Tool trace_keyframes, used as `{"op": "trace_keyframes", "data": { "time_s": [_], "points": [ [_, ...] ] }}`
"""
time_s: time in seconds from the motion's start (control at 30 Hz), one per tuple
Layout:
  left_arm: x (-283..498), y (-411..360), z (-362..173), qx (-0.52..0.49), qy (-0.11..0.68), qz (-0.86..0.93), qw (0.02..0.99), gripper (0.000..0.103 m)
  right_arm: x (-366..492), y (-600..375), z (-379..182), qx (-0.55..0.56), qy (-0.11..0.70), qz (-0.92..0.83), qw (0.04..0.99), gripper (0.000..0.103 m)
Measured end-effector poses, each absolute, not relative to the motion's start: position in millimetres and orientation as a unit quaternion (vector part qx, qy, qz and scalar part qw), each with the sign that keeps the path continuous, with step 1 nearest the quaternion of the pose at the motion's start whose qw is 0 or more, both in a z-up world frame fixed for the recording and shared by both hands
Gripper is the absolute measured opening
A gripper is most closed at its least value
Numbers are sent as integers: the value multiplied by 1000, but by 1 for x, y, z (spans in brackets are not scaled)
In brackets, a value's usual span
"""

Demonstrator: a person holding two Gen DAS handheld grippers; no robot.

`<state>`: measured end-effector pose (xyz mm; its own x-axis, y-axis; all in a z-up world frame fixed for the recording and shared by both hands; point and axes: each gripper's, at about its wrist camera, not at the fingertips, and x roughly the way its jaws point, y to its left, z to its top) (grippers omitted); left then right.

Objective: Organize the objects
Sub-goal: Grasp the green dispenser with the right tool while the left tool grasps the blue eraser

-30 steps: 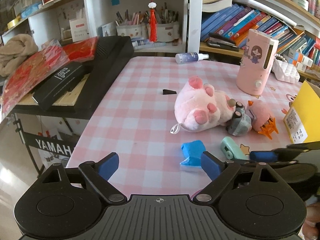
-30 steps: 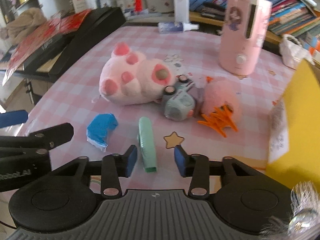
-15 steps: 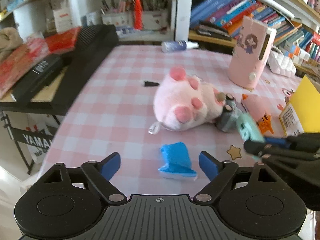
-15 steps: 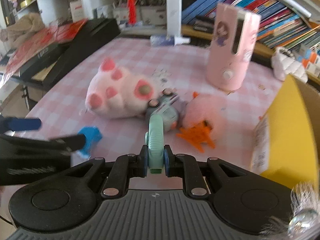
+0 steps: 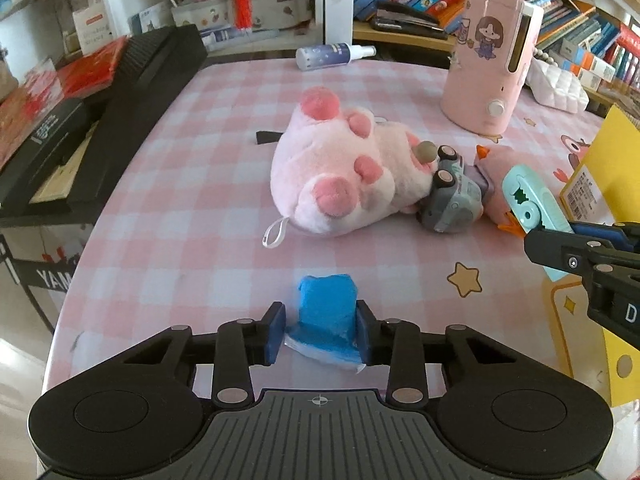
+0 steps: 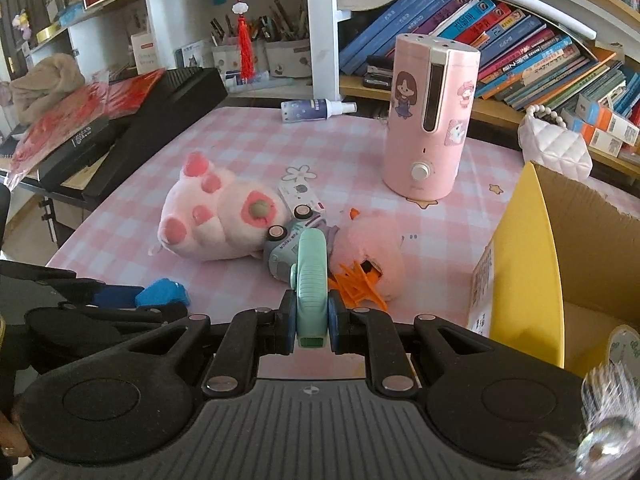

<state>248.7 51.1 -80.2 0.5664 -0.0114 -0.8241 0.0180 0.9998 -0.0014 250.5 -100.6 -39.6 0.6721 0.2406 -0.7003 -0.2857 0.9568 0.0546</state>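
My left gripper [image 5: 320, 330] just closed on the soft, crushable blue packet [image 5: 326, 312]; right gripper [image 6: 311, 322] clamps the rigid, slick mint dispenser [image 6: 310, 280] mid-body.

Right gripper [image 6: 313, 326] clamps a mint-green gadget [image 6: 311, 276] above a pink checked table [image 6: 352, 152], near a yellow box [image 6: 532, 248].

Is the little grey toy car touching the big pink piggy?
Touching. In the left wrist view the grey toy car presses right against the pink plush pig, with no tablecloth showing between them; the right wrist view shows the same.
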Motion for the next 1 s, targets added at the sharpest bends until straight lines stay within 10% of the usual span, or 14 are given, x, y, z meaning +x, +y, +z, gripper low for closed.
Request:
{"op": "trace_keyframes", "data": {
  "time_s": [1.0],
  "points": [
    [148, 82, -10, -46, 364, -35, 930, 31, 187, -88, -13, -15, 360, 151, 921, 15]
  ]
}}
